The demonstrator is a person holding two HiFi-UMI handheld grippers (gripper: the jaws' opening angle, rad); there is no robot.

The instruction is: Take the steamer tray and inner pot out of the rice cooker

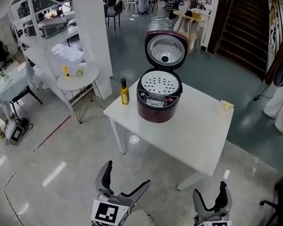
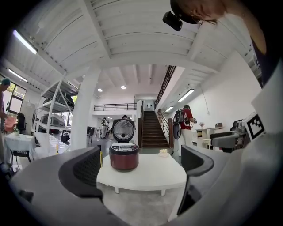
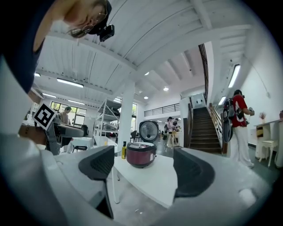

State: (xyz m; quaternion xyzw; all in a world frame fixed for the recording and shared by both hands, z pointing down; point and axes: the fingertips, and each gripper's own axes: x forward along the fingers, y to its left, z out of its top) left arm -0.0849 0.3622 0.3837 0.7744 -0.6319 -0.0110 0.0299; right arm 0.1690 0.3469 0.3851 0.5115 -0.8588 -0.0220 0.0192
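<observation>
The inner pot cannot be seen in any view, because the white perforated steamer tray (image 1: 160, 83) covers the whole mouth of the dark red round rice cooker (image 1: 156, 106). The person's arms are cut off at the bottom edge of the head view. A small pale thing (image 1: 226, 104) at the far right corner of the white rectangular table (image 1: 191, 137) is too small to identify. The cooker stands on the left part of the table with its lid (image 1: 165, 50) raised upright, and a yellow bottle with a dark cap (image 1: 125, 92) stands just beside it on the left. The left gripper (image 1: 127, 173) and the right gripper (image 1: 209, 189) are both well apart from the table, over the floor. Each has its jaws spread wide, with nothing between them, and touches nothing.
</observation>
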